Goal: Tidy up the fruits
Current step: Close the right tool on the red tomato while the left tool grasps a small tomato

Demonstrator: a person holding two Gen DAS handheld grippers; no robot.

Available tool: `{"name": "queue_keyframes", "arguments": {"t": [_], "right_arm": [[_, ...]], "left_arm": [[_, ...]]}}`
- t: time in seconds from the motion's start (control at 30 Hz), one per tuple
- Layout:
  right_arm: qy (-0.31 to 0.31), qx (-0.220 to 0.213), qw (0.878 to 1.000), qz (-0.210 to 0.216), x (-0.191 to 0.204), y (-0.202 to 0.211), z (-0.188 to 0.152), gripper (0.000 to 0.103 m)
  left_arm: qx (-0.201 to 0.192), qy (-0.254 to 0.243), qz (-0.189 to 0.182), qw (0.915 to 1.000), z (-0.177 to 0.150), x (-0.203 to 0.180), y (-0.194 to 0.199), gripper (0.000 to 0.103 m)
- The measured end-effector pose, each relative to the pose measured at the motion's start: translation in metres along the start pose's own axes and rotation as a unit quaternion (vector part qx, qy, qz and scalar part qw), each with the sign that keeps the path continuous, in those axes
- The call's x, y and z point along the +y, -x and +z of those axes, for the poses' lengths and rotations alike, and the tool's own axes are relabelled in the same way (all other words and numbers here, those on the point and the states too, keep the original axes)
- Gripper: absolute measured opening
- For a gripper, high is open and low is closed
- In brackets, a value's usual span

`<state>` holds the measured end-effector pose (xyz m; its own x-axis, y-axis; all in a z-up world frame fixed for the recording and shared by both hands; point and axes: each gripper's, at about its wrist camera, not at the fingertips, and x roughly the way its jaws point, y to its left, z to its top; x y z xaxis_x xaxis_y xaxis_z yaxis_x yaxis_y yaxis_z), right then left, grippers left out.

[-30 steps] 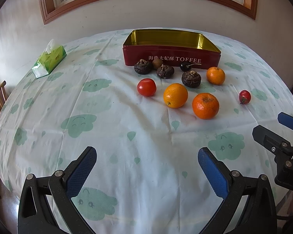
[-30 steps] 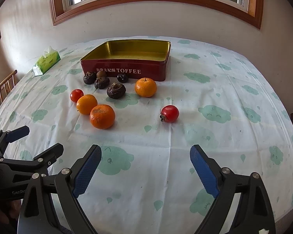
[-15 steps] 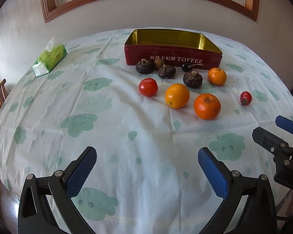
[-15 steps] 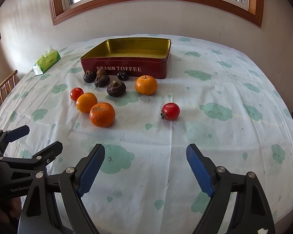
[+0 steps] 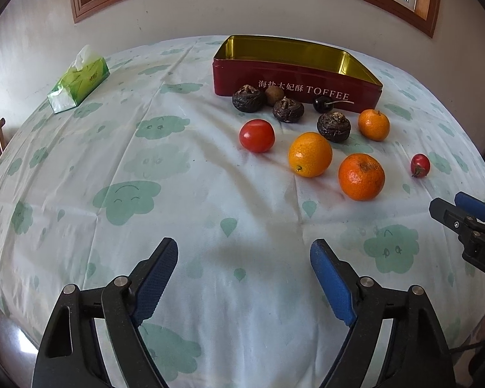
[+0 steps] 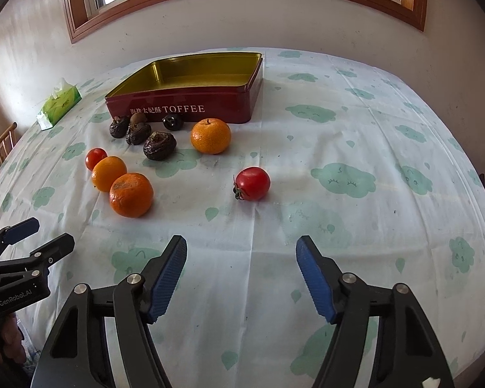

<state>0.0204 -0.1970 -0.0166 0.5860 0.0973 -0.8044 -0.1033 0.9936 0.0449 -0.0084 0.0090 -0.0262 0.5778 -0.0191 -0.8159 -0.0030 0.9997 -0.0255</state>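
A red toffee tin [image 5: 294, 79] [image 6: 190, 110] with an empty gold inside stands at the back of the table. In front of it lie dark wrinkled fruits [image 5: 333, 126] [image 6: 159, 145], a cherry [image 5: 321, 104], three oranges [image 5: 361, 177] [image 6: 131, 194] [image 6: 210, 136] and two tomatoes [image 5: 256, 135] [image 6: 252, 183]. My left gripper [image 5: 244, 278] hovers over bare cloth well short of the fruit; its jaws are closing with nothing between them. My right gripper [image 6: 241, 273] is short of the near tomato, its jaws also closing on nothing.
A green tissue pack [image 5: 79, 79] [image 6: 59, 103] lies at the far left. A wooden chair [image 6: 0, 148] stands beyond the table's left edge. The cloud-patterned cloth [image 5: 145, 177] covers the round table, with a wall and window behind.
Both grippers' jaws have narrowed, the right more than the left. The right gripper has edged forward toward the near tomato. The fruit has not moved.
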Motion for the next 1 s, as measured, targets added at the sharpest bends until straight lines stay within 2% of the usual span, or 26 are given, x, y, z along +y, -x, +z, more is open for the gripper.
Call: {"name": "queue_keyframes", "arguments": {"t": [0.17,0.37,0.47,0.73,0.93,1.0], "right_arm": [[0.003,0.007,1.0,-0.002,-0.006,-0.015,0.008,0.06],[0.012,0.01,1.0,-0.007,-0.006,-0.026,0.015,0.059],[0.019,0.012,1.0,-0.008,-0.005,-0.031,0.018,0.051],[0.031,0.006,0.999,-0.014,-0.003,-0.04,0.027,0.049],[0.028,-0.001,1.0,-0.013,-0.002,-0.044,0.032,0.039],[0.028,-0.005,1.0,-0.014,-0.002,-0.045,0.033,0.032]], "left_arm": [[-0.001,-0.006,-0.003,1.0,0.007,-0.001,-0.007,0.081],[0.006,-0.014,-0.008,0.9999,0.012,-0.005,-0.016,0.077],[0.003,-0.019,-0.008,0.9998,0.015,-0.007,-0.019,0.077],[-0.003,-0.024,-0.015,0.9996,0.02,-0.009,-0.024,0.076],[-0.007,-0.03,-0.023,0.9993,0.024,-0.012,-0.026,0.075],[-0.008,-0.029,-0.027,0.9992,0.025,-0.013,-0.028,0.075]]}}
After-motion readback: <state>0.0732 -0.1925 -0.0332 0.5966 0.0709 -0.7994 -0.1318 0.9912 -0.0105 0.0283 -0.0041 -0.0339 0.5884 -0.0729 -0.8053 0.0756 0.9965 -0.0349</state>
